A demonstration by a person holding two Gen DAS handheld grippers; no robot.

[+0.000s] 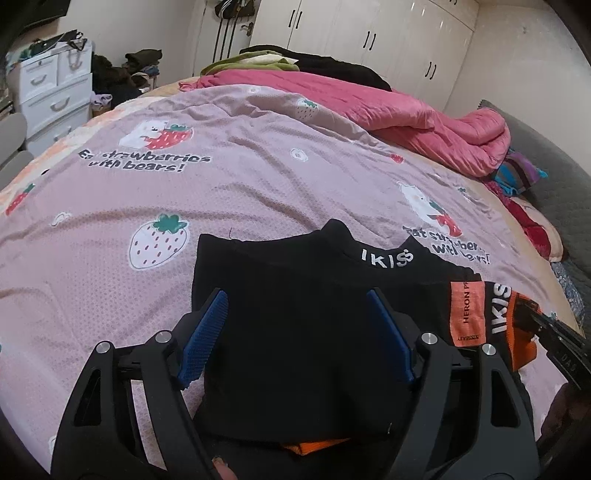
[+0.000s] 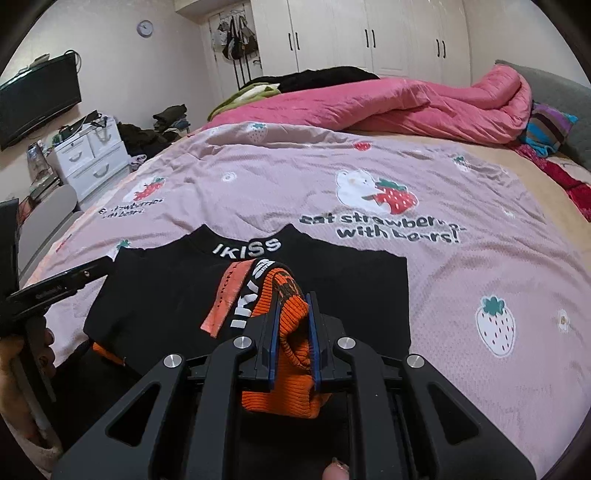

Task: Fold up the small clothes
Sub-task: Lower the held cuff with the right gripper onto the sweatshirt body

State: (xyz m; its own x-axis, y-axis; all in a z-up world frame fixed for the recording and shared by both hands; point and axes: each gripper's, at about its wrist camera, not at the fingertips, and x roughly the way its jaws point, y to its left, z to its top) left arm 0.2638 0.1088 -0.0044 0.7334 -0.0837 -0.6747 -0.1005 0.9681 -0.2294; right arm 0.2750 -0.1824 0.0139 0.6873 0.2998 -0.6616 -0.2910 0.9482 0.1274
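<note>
A small black sweater (image 1: pixel 280 266) with a white "IKISS" collar (image 1: pixel 386 257) lies flat on the pink strawberry bedspread (image 1: pixel 221 184). My left gripper (image 1: pixel 295 295) is open just above its left half, blue pads wide apart and clear of the cloth. In the right wrist view the sweater (image 2: pixel 166 288) has one sleeve folded across its front. My right gripper (image 2: pixel 293 297) is shut on that sleeve's orange ribbed cuff (image 2: pixel 291 317), holding it over the middle of the body. The right gripper's fingers (image 1: pixel 546 328) show at the left view's right edge, and the left gripper's fingers (image 2: pixel 55 288) at the other view's left edge.
A rumpled pink quilt (image 1: pixel 424 110) and dark and green clothes (image 1: pixel 258 62) lie across the far side of the bed. A grey headboard (image 1: pixel 561 192) runs along the right. White drawers (image 1: pixel 51 96) stand at the left, wardrobes (image 1: pixel 369 33) at the back, a television (image 2: pixel 37 99) on the left wall.
</note>
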